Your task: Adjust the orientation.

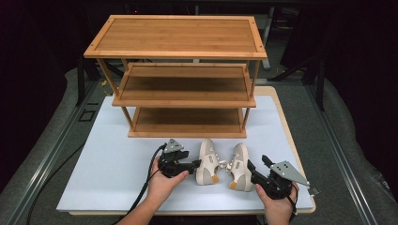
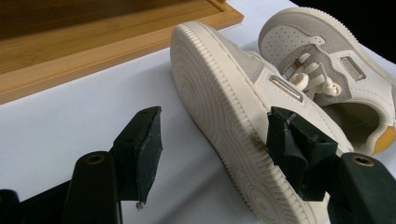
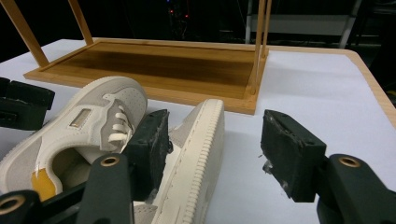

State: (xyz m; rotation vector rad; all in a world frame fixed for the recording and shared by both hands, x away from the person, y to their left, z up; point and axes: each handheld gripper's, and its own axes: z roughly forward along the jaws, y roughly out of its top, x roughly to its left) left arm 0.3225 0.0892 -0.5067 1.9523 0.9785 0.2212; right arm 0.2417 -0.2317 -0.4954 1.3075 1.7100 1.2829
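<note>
On the white table top (image 1: 108,173), just in front of a three-tier bamboo shelf rack (image 1: 180,37), two cream sneakers lie close together, both tipped so their openings face one another and their ribbed soles turn outward. The left sneaker (image 1: 206,161) sits beside the left gripper (image 1: 193,164), which a hand (image 1: 162,185) holds low over the table with its cable trailing back toward the table's near edge. From the left gripper view, that gripper's jaws are spread wide: one pad hangs over bare table while the other rests against the shoe's upper near the collar, so the sole edge of the left sneaker (image 2: 224,116) runs up between them, not squeezed. The right sneaker (image 1: 240,166) lies just beside its mate, laces nearly touching. The right gripper (image 1: 253,174), held by the other hand (image 1: 278,204) and carrying a grey three-cornered plate, comes at it from the heel end. In the right gripper view its jaws are likewise parted: one pad sits down in the gap between the two shoes, close against the right sneaker (image 3: 198,158), and the other stands off over the white surface, well clear of the sole. Beyond the shoes, the rack's lowest shelf (image 3: 163,65) rests directly on the table, and its thin legs rise out of frame.
</note>
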